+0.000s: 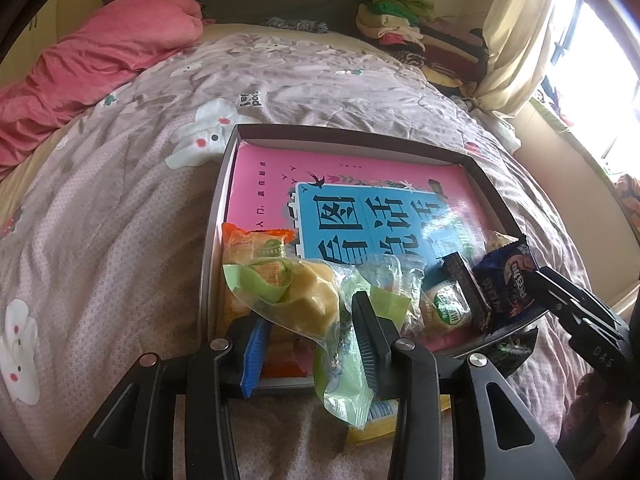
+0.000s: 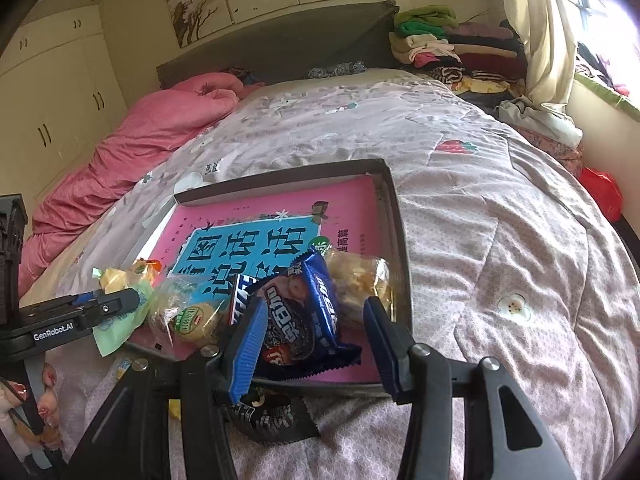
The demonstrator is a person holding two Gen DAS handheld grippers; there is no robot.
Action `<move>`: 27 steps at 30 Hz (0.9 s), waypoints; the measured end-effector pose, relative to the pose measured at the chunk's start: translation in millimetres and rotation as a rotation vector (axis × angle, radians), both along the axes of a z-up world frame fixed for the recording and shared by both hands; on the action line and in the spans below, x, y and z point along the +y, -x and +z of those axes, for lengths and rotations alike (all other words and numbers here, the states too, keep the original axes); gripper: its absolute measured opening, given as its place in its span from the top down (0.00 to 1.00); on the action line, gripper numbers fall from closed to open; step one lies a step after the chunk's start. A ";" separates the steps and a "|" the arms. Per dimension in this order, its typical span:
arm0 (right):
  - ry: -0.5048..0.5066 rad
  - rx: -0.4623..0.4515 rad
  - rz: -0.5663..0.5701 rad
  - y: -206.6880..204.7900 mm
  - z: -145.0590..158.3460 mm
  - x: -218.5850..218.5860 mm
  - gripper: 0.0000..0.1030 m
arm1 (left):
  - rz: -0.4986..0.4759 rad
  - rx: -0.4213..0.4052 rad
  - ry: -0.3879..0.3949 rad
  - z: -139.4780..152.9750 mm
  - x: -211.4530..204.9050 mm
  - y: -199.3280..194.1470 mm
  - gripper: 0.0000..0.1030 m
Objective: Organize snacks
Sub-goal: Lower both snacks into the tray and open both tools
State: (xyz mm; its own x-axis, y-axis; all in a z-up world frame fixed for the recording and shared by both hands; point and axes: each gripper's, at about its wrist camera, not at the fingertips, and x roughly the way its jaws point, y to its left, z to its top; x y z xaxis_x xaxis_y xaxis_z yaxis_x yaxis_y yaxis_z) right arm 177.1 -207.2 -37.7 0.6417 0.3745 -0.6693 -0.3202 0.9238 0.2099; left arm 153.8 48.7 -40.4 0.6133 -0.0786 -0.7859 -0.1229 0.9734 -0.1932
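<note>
A shallow grey box [image 1: 218,208] [image 2: 394,216] with a pink book in it lies on the bed. Several snack packets sit along its near edge. My left gripper [image 1: 310,332] holds a green-and-clear packet with a yellow cake [image 1: 316,300] between its fingers, over the box's near left corner; it also shows in the right wrist view [image 2: 116,312]. My right gripper [image 2: 316,332] is open around a blue Oreo packet [image 2: 304,312] [image 1: 512,280] that rests in the box's near right corner. An orange packet [image 1: 256,240] lies at the left wall.
A black packet [image 2: 272,416] and a yellow packet [image 1: 376,420] lie on the quilt [image 2: 500,240] just in front of the box. A pink duvet [image 1: 92,64] lies at the far left, folded clothes [image 2: 452,48] at the headboard's right.
</note>
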 end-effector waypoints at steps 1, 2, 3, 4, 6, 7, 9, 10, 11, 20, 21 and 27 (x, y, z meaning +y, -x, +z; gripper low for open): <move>-0.002 -0.002 0.000 1.2 1.0 -0.6 0.52 | 0.000 0.000 0.000 0.4 0.3 -0.1 0.60; -0.006 -0.004 0.000 2.3 2.3 -0.9 0.52 | -0.001 0.001 0.000 0.5 0.2 -0.2 0.60; -0.010 -0.004 0.000 3.4 3.5 -1.7 0.52 | 0.000 0.001 0.000 0.6 0.2 -0.1 0.60; -0.015 -0.004 0.001 4.5 4.7 -2.2 0.52 | -0.001 0.000 -0.001 0.7 0.2 0.0 0.60; -0.027 -0.003 0.005 6.6 6.9 -2.9 0.51 | -0.003 0.000 -0.003 0.8 0.4 -0.2 0.59; -0.031 -0.005 0.007 7.8 7.9 -3.0 0.50 | -0.005 0.001 -0.004 1.2 0.2 -0.2 0.58; -0.040 -0.005 0.014 10.3 9.7 -2.7 0.48 | -0.012 0.001 -0.003 2.2 0.1 0.3 0.54; -0.041 -0.008 0.014 11.3 10.7 -2.4 0.48 | -0.014 0.001 -0.004 3.0 -0.6 0.5 0.53; -0.044 -0.012 0.017 12.6 11.6 -2.3 0.47 | -0.014 0.000 -0.006 3.9 -1.2 0.9 0.53; -0.045 -0.005 0.023 14.8 12.8 0.1 0.46 | -0.013 -0.007 -0.014 11.3 -1.4 4.2 0.44; -0.046 -0.004 0.022 15.1 13.0 -0.3 0.45 | -0.014 -0.008 -0.015 12.4 -1.3 4.7 0.43; -0.067 -0.002 0.023 17.7 14.4 -4.3 0.41 | -0.028 -0.028 -0.012 21.9 -0.9 9.0 0.32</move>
